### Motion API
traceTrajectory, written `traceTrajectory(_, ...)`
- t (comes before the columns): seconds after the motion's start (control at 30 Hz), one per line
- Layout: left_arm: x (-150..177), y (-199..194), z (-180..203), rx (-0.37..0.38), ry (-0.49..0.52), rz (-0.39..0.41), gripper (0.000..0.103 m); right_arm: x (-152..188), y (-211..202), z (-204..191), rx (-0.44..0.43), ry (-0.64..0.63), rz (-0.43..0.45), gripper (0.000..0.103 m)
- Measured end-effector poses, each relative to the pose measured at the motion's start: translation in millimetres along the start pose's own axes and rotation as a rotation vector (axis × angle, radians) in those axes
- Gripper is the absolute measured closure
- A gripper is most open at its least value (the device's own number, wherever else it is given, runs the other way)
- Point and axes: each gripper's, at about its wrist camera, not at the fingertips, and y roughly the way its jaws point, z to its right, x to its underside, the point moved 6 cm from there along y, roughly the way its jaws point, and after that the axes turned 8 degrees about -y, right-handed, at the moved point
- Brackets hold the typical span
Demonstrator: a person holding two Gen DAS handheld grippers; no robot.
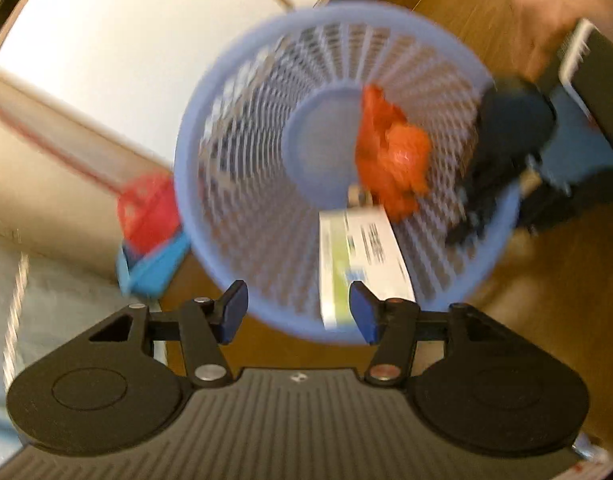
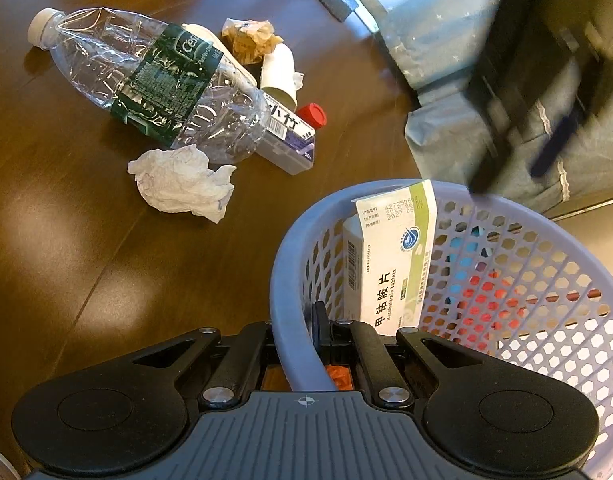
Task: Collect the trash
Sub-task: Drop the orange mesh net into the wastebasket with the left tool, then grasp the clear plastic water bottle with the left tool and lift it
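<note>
Basket (image 2: 294, 344) rim pinched in right tongs (image 2: 320, 330); left tongs (image 1: 298, 312) gape empty above it.

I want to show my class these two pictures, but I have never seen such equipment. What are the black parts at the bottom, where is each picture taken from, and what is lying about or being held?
No robot is here: a person holds a two-finger gripper in each hand, with a camera on each looking along its fingers.

The left wrist view looks down into a pale blue perforated plastic basket. The left gripper is open and empty above it. Inside lie a crumpled orange wrapper and a white-and-green medicine box.

The right wrist view shows the right gripper shut on the basket's rim. On the brown wooden table lie a crushed clear plastic bottle, crumpled white tissue, a crumpled brown paper ball and a small red cap.
</note>
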Motion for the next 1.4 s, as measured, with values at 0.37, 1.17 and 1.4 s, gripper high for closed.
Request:
traceTrajectory(0.37, 146.5, -39.5, 21.1, 0.085, -0.346, -0.267, 0.049, -1.0, 0.3, -1.0, -0.011, -0.021, -0.012, 0.103)
traceTrajectory(1.17, 210.7, -9.5, 77.2, 0.425, -1.189, -0.423, 0.045, -4.1, 1.1, -1.7, -0.016, -0.039, -0.022, 0.103)
traceTrajectory(1.4, 215.3, -8.3, 70.3, 0.484, -1.292, -0.415, 0.071, -5.4, 1.6, -2.5, -0.015, -0.042, -0.020, 0.103)
